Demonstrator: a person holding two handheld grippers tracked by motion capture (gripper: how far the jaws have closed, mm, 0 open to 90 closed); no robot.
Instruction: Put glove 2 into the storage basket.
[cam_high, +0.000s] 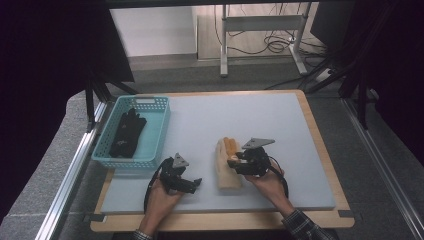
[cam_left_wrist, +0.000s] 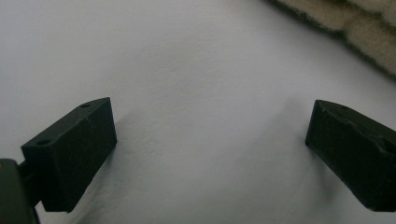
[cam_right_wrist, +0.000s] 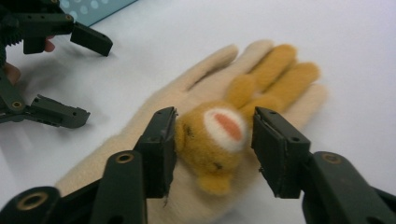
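Note:
A cream fleece glove (cam_high: 227, 177) lies flat on the pale mat (cam_high: 210, 120), fingers pointing away from me. An orange plush animal head (cam_right_wrist: 212, 140) with long ears (cam_right_wrist: 275, 74) sits on its back. My right gripper (cam_right_wrist: 212, 140) is open, its jaws straddling that head; the left jaw touches it and the right jaw stands right beside it. My left gripper (cam_high: 195, 185) rests open on the mat just left of the glove, with nothing between its jaws (cam_left_wrist: 210, 135). The glove's edge (cam_left_wrist: 355, 23) shows beyond it.
A teal basket (cam_high: 150, 162) holding a black glove (cam_high: 127, 132) stands at the mat's left side. The wooden table edge (cam_high: 225, 220) runs along the front. A desk frame and cables (cam_high: 270, 40) stand on the floor behind.

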